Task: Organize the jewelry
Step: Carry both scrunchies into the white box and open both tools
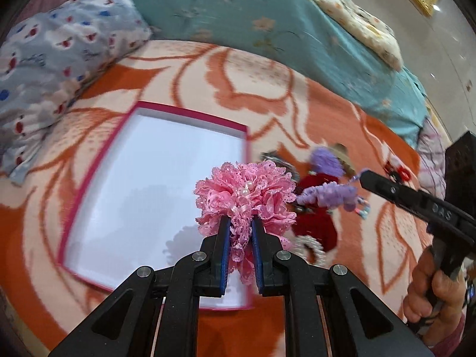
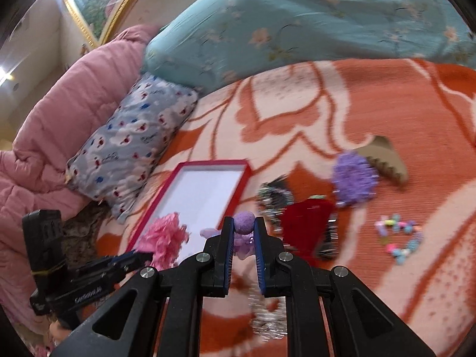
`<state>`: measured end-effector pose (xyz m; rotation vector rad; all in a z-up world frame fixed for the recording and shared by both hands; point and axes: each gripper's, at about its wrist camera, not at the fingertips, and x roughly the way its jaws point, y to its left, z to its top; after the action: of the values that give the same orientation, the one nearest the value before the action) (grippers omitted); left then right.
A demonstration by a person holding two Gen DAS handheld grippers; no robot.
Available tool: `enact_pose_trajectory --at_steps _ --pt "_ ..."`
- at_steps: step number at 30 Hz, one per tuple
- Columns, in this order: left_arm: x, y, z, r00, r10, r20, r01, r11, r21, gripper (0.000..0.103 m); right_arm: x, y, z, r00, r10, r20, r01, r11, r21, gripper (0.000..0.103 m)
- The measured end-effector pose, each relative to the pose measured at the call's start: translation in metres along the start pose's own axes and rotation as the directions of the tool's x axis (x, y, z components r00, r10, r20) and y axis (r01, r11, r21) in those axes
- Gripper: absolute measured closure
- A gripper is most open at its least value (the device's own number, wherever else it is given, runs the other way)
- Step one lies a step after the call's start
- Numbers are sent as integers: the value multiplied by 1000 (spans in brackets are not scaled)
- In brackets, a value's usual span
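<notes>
My left gripper (image 1: 241, 220) is shut on a pink lace flower hair piece (image 1: 247, 190), held above the right edge of a shallow white box with a pink rim (image 1: 190, 116). My right gripper (image 2: 244, 223) is shut on a purple pom-pom hair piece (image 2: 244, 223); it shows in the left wrist view as purple fuzz (image 1: 330, 193) at that gripper's tip. In the right wrist view the box (image 2: 212, 163) lies just ahead to the left, with the pink flower (image 2: 165, 238) over its near end. A red velvet piece (image 2: 306, 220), a purple fuzzy piece (image 2: 354, 178) and a coloured bead bracelet (image 2: 398, 238) lie on the blanket.
The orange and cream blanket (image 1: 297, 101) covers the bed. A blue patterned pillow (image 1: 59, 59), a teal quilt (image 1: 238, 9) and a pink duvet (image 2: 74, 95) lie behind the box. A tan claw clip (image 2: 383, 154) and dark sparkly clips (image 2: 273, 196) lie right of the box. A hand (image 1: 431, 294) holds the right gripper.
</notes>
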<state>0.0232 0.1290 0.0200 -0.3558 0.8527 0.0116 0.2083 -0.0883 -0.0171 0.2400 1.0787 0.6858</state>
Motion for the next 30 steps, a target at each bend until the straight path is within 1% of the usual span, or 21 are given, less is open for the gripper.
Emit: enact_pose_trajectory --at_steps 4,7,13,18,22,26,30 --pt "-13 20 -1 999 44 14 -44 999 -21 91 19 28 0 997 63 -33 -64 998 -27 90" --pt "-18 33 -5 997 76 9 -76 996 -41 91 34 49 -3 992 110 -61 -112 993 -43 91" --pt "-13 59 -11 992 124 -18 -125 989 -80 90 71 85 -24 977 161 -139 -171 983 -68 91" --pt "8 75 -13 985 162 -58 -167 982 -94 90 107 96 -49 961 163 -224 -183 981 -72 91" --pt "23 85 -15 983 162 -86 -171 979 -110 90 126 98 -63 945 154 -288 -180 981 -66 91" --pt "31 91 -11 983 163 -90 -173 978 -120 89 135 95 -68 939 135 -317 -163 984 -66 90" --pt "39 90 -8 979 180 -91 -189 976 -105 86 140 93 -67 941 114 -320 -143 987 -67 90"
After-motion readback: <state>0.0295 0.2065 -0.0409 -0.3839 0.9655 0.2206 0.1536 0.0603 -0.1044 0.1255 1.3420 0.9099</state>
